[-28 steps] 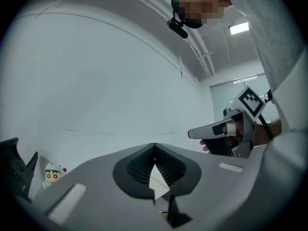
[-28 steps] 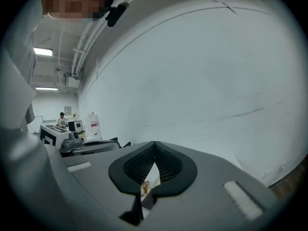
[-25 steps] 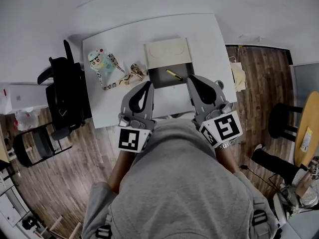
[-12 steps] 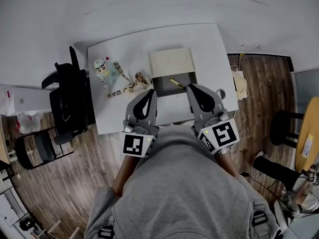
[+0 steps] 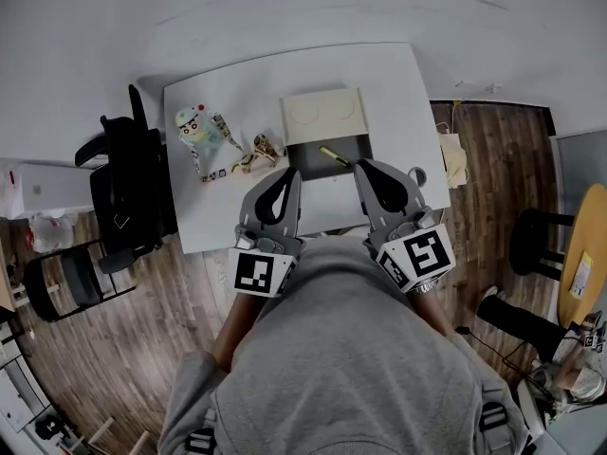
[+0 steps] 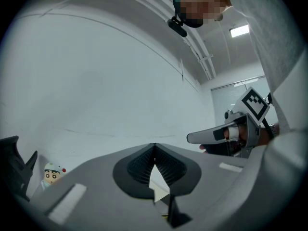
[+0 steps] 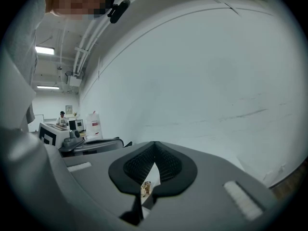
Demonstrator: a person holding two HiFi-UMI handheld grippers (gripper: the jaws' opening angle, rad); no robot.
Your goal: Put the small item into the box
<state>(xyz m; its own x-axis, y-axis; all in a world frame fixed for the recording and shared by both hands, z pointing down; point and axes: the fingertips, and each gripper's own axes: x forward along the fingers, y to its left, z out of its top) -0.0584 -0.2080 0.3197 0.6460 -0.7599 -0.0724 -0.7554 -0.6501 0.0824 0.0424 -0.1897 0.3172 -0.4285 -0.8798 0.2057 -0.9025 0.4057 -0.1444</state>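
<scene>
- At the far left of the head view, a black chair is seen on the wooden floor, close against the table's left edge.
- Across the upper middle, a white table is recorded, set against a pale wall.
- On the table's left part, a cartoon figure is laid, with a patterned strap running from it toward the box.
- Just left of the box, a small patterned trinket is found at the strap's end, resting on the tabletop.
- Over the table's near edge, the left gripper is held with its jaws pressed together and nothing caught between them; its tip is near the box's near-left corner.
- At mid-table, the box is shown open, its cream lid folded back and its dark tray turned toward the person.
- Inside that dark tray, a slim yellow item is seen lying at a slant.
- By the box's near-right corner, the right gripper is held with its jaws likewise pressed together and empty.
- At the far right, a black stool is noted on the floor, well apart from the table.
</scene>
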